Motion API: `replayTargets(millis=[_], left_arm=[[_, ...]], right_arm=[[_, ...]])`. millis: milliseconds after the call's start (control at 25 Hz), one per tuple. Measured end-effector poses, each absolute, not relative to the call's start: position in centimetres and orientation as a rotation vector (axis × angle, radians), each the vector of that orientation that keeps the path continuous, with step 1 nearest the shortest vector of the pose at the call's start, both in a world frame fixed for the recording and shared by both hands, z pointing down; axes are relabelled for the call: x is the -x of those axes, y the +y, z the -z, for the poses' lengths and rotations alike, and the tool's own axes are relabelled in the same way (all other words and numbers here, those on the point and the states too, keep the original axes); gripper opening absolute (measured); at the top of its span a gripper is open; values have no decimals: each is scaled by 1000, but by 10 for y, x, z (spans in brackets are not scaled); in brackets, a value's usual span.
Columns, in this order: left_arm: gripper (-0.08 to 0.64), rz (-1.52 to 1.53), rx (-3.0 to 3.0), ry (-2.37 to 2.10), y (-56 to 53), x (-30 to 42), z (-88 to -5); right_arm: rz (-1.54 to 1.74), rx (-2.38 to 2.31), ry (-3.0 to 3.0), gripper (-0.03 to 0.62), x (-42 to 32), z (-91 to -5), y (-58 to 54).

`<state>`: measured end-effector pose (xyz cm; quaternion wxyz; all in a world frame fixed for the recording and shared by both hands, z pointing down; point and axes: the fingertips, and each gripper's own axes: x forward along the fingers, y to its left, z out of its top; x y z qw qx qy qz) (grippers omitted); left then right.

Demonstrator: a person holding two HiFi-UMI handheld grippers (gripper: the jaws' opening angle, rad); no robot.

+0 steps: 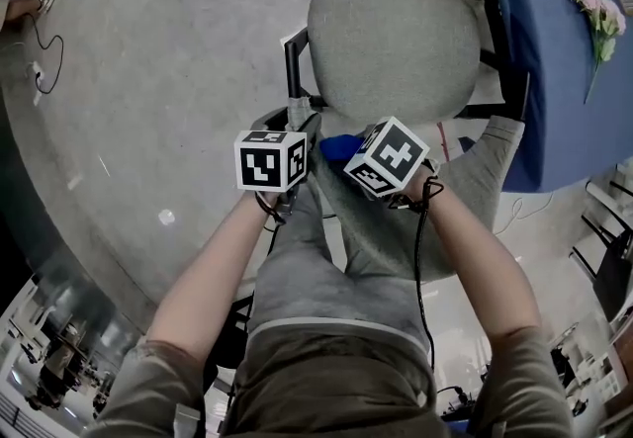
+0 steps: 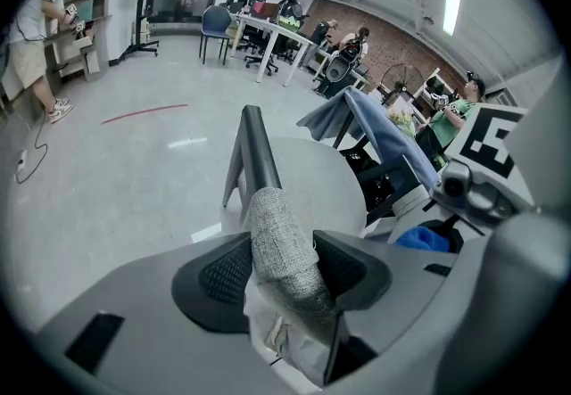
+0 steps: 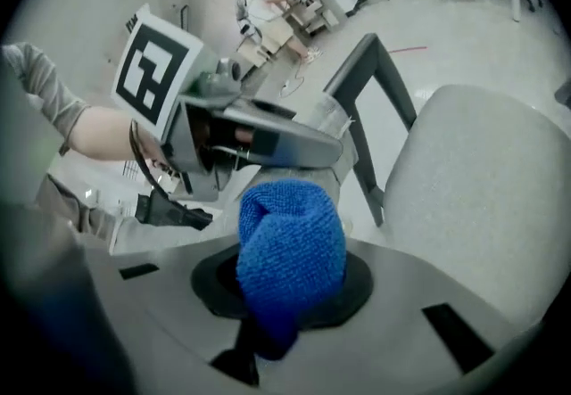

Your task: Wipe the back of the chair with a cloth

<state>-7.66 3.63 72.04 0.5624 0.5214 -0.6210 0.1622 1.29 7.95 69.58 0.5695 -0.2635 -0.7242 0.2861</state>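
Note:
The grey fabric chair has its seat [image 1: 396,50] ahead of me and its back [image 1: 475,179] close below my hands. My left gripper [image 1: 300,130] is shut on the back's padded edge [image 2: 278,246], which sits between its two black pads. A bunched blue cloth [image 3: 290,250] is clamped in my right gripper [image 3: 290,291]. In the head view that cloth [image 1: 336,144] hangs just right of the left gripper, over the chair back. The right gripper [image 2: 486,184] and the cloth [image 2: 424,237] also show at the right of the left gripper view.
A table under a blue cover [image 1: 554,50] stands right of the chair, with flowers [image 1: 601,16] on it. The chair's black armrest [image 3: 375,72] rises beside the seat [image 3: 482,179]. A cable [image 1: 45,50] lies on the floor at far left. A person [image 2: 36,37] stands by shelves.

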Motion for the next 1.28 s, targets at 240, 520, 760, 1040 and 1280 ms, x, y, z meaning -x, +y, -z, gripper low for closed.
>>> replayTargets(millis=[240,520,760,1040,1280], left_arm=[[235,-377,-1234,-1458,36,77,-721],[236,-390,-1239,-1451,37,78,-721],[236,-432,-1235,-1430,38,78,-719],[222,-536,-1325,-1440,39,92,-672],[195,-534,-1393,-1542,28,117,-606]], right_arm=[[-830,555,-1571,86,-60,-717,76],[-572,485,-1296,86,-177,-735,26],[-271,311,-1214,86,-232,-731,-67],[-370,-35,-1499,87,-214,-679,-132],[-542,-207,-1829,87,-178,-611,-138]])
